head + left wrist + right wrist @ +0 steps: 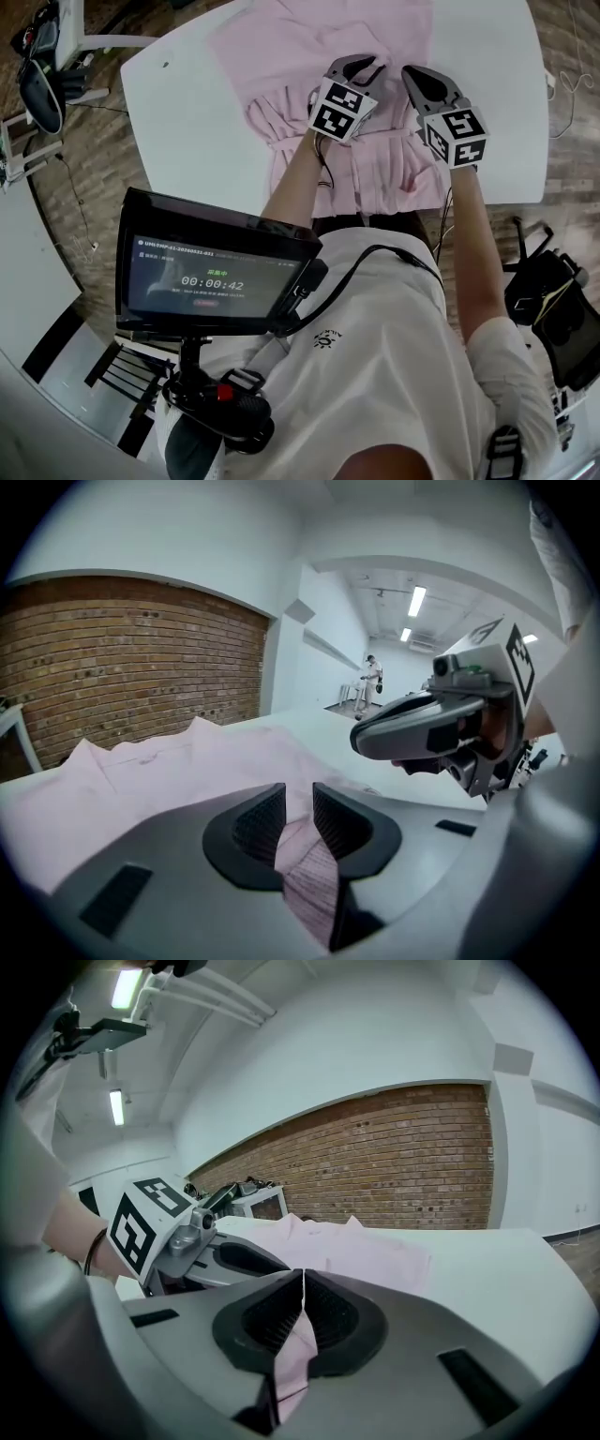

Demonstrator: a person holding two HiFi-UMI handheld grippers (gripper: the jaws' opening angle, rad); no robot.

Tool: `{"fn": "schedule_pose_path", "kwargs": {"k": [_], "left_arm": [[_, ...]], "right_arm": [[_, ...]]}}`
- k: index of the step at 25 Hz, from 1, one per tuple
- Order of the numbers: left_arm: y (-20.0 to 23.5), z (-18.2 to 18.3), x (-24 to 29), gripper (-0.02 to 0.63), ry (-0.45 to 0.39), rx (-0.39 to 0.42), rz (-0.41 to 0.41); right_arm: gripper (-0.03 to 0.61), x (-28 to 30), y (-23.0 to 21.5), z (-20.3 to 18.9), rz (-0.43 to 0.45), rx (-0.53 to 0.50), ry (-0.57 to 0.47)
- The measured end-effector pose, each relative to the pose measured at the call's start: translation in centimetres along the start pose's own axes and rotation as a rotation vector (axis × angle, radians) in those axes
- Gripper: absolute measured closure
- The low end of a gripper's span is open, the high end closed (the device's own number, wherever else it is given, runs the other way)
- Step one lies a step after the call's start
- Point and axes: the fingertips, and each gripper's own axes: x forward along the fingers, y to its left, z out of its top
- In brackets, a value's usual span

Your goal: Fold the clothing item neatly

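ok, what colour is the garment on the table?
The shirt is plain pale pink; clearest in the head view.

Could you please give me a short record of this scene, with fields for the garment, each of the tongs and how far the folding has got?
garment: pink shirt, lying on the white table, bunched at its near edge
left tongs: jaws apart, a fold of the shirt loose between them
right tongs: jaws closed on a fold of the shirt
placement: both tongs side by side at the shirt's near edge
folding: not yet neat
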Motion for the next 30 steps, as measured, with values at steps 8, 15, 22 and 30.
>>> {"fn": "schedule_pose_path", "kwargs": {"k": [8,15,22,30], "left_arm": [[2.9,-0.2,-1.5,0.543,-0.047,-0.064,0.108],[8.4,-3.4,-5.5,0.542,0.011,-0.04,0.225],[14.3,-6.0,-8.9,0.543,0.057,-0.063,0.325],[15.6,-7.4,-9.4,0.543,0.094,-0.12,0.336]], "right_arm": [[0.574,2.6,0.0,0.3,0.049,-0.016,-0.003],[0.549,7.6,0.3,0.9,0.075,-0.035,0.003],[0.518,12.9,-0.9,2.1,0.073,-0.036,0.052],[0.489,16.4,-1.4,1.3,0.09,-0.051,0.163]]}}
